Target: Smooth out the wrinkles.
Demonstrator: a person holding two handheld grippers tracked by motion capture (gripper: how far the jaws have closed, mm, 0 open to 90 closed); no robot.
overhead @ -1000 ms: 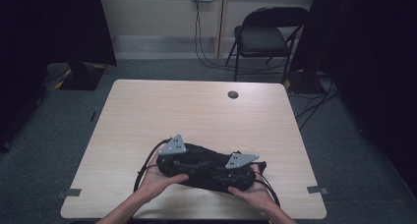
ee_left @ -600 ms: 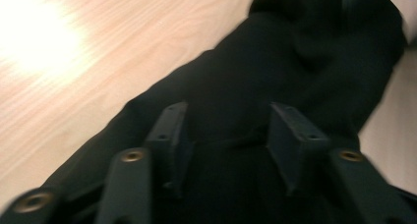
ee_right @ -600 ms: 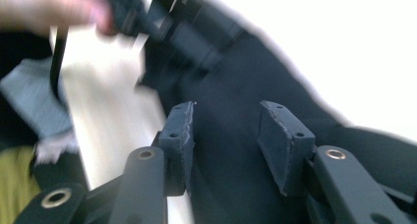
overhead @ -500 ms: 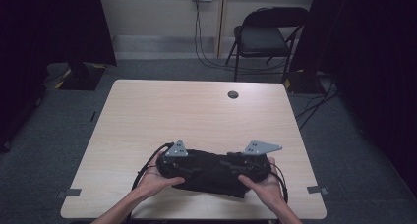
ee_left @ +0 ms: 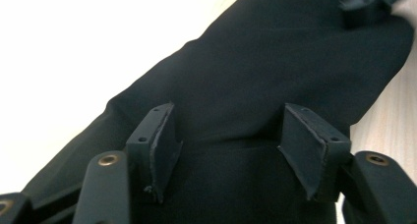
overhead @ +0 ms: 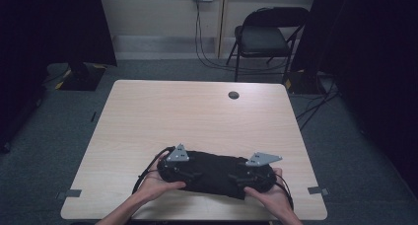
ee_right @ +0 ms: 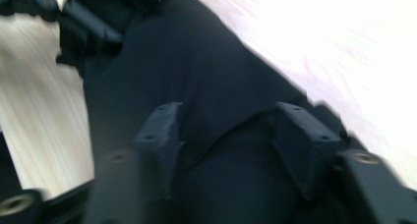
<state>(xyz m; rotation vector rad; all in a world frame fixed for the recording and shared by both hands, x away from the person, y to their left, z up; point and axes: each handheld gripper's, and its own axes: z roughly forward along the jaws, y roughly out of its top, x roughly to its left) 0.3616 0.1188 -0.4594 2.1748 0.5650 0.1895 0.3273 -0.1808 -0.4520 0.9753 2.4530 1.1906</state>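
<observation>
A black cloth (overhead: pixel 213 171) lies folded flat on the wooden table (overhead: pixel 197 116), close to the person's edge. It is long and stretches from one gripper to the other.

The left gripper (overhead: pixel 183 173) sits at the left end of the cloth, held by the left hand (overhead: pixel 158 183). In the left gripper view, its two black pads (ee_left: pixel 160 148) stand wide apart, with the cloth (ee_left: pixel 255 81) between and under them. The pads do not press on it. These jaws have just been opening.

The right gripper (overhead: pixel 245 177) sits at the right end of the cloth, held by the right hand (overhead: pixel 268 195). In the right gripper view, which is blurry, its pads (ee_right: pixel 305 140) are also spread wide, with the cloth (ee_right: pixel 196 62) lying between them, loose. These jaws have just been opening too.

A grey three-cornered plate (overhead: pixel 178 154) sticks up on each gripper.

Farther away on the table is a small round dark hole (overhead: pixel 233 94). Behind the table stands a black folding chair (overhead: pixel 266 35) on the grey floor.
</observation>
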